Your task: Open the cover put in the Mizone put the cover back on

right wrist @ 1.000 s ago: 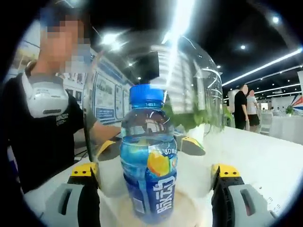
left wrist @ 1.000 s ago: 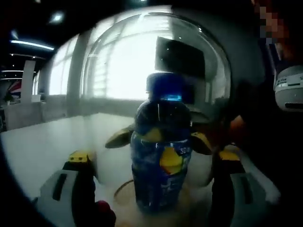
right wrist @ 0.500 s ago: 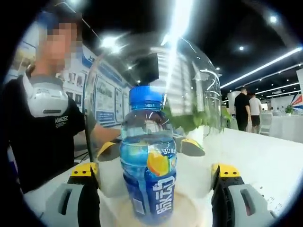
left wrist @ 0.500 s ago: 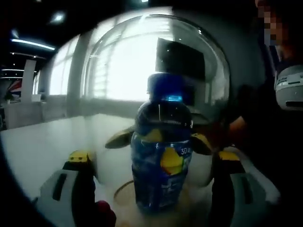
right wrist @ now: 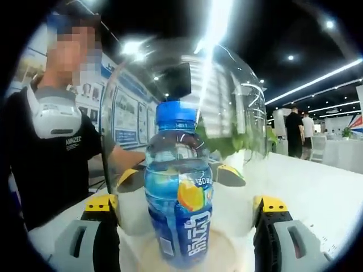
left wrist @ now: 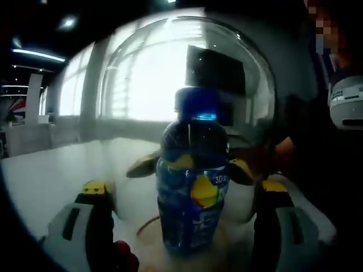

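Observation:
A blue Mizone bottle [left wrist: 193, 192] [right wrist: 178, 198] with a blue cap stands upright on a round wooden base [left wrist: 147, 232] [right wrist: 227, 249], under a clear dome cover [left wrist: 147, 73] [right wrist: 227, 102]. My left gripper [left wrist: 184, 187] has its yellow-tipped jaws set wide against the dome's two sides. From the opposite side my right gripper [right wrist: 186, 204] clasps the dome the same way. Through the glass, each view shows the other gripper's fingertips [left wrist: 142, 165] [right wrist: 229, 174] on the far side of the dome.
The base rests on a white table [left wrist: 39, 181] [right wrist: 317, 187]. A person in a dark shirt [right wrist: 51, 153] [left wrist: 334, 113] stands close beside the table. A green plant [right wrist: 227, 141] stands behind the dome, and two people [right wrist: 295, 133] stand far off.

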`<state>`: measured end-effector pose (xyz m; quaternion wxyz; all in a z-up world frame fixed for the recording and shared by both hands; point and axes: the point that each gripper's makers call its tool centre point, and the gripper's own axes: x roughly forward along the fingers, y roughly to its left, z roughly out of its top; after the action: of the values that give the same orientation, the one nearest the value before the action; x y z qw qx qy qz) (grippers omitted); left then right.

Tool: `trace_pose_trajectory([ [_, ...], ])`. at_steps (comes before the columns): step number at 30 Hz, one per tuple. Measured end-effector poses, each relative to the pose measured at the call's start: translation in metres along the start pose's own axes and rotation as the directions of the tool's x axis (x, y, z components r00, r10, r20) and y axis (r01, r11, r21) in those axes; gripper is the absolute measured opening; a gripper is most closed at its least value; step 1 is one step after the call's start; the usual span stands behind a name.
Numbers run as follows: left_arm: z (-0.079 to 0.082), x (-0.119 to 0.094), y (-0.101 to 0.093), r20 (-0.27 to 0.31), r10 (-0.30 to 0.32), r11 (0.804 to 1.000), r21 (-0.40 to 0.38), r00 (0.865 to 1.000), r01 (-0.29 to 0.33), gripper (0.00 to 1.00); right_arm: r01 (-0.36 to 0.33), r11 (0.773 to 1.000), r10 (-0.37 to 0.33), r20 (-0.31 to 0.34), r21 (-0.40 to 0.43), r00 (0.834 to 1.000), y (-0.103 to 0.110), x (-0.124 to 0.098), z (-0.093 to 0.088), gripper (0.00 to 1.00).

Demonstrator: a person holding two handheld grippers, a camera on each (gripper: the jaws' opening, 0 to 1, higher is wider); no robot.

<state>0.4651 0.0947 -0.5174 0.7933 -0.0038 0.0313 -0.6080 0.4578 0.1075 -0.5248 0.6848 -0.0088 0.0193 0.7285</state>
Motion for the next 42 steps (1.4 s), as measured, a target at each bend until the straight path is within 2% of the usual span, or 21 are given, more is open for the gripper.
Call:
trace_pose_trajectory([
  [10,0.0,-0.002,-0.002,-0.01,0.006,1.0,0.001,1.0,-0.006,0.86,0.019,1.0,-0.019,-0.059,0.0,0.998,0.002,-0.001,-0.002,0.9],
  [17,0.009,-0.015,-0.004,0.015,0.027,1.0,0.007,1.0,-0.027,0.81,0.078,0.997,-0.077,-0.091,-0.003,0.993,0.002,-0.004,-0.002,0.9],
  [19,0.011,-0.018,-0.003,0.026,0.033,0.999,-0.003,0.999,-0.033,0.8,0.092,0.995,-0.091,-0.026,0.029,0.995,0.003,-0.008,0.015,0.9],
  [21,0.012,-0.021,-0.003,0.031,0.041,0.999,-0.012,0.999,-0.041,0.8,0.11,0.994,-0.11,0.078,0.012,0.991,0.005,-0.016,0.04,0.9],
  [22,0.013,-0.022,-0.003,0.033,0.047,0.999,-0.013,0.998,-0.047,0.8,0.122,0.992,-0.123,0.106,0.01,0.987,0.006,-0.022,0.049,0.9],
  [23,0.013,-0.022,-0.003,0.033,0.052,0.999,-0.014,0.998,-0.052,0.79,0.133,0.991,-0.134,0.127,0.011,0.983,0.007,-0.027,0.056,0.9],
  [26,0.013,-0.024,-0.005,0.026,0.064,0.998,-0.009,0.998,-0.064,0.77,0.156,0.988,-0.156,0.129,0.009,0.979,0.013,-0.036,0.062,0.9],
  [29,0.011,-0.028,-0.007,0.018,0.084,0.996,0.006,0.996,-0.084,0.74,0.229,0.973,-0.227,0.094,-0.006,0.969,0.012,-0.042,0.057,0.9],
  [31,0.011,-0.031,-0.007,0.017,0.104,0.995,-0.001,0.994,-0.104,0.73,0.299,0.954,-0.298,0.07,-0.009,0.952,0.008,-0.046,0.052,0.9],
  [32,0.011,-0.033,-0.007,0.013,0.116,0.993,0.002,0.993,-0.116,0.72,0.306,0.952,-0.305,0.075,-0.009,0.95,0.011,-0.047,0.052,0.9],
  [33,0.011,-0.035,-0.008,0.008,0.129,0.992,0.006,0.992,-0.129,0.71,0.329,0.944,-0.328,0.053,-0.009,0.943,0.012,-0.049,0.047,0.9],
  [36,0.009,-0.038,-0.008,-0.019,0.154,0.988,-0.002,0.988,-0.154,0.68,0.321,0.947,-0.32,0.045,-0.002,0.946,0.026,-0.047,0.044,0.9],
  [39,0.008,-0.04,-0.011,-0.037,0.162,0.987,0.001,0.986,-0.162,0.67,0.339,0.941,-0.339,0.009,0.015,0.941,0.026,-0.045,0.042,0.9],
  [42,0.015,-0.042,-0.01,-0.019,0.161,0.986,-0.031,0.987,-0.161,0.66,0.345,0.938,-0.344,-0.026,0.037,0.939,0.029,-0.046,0.039,0.9],
])
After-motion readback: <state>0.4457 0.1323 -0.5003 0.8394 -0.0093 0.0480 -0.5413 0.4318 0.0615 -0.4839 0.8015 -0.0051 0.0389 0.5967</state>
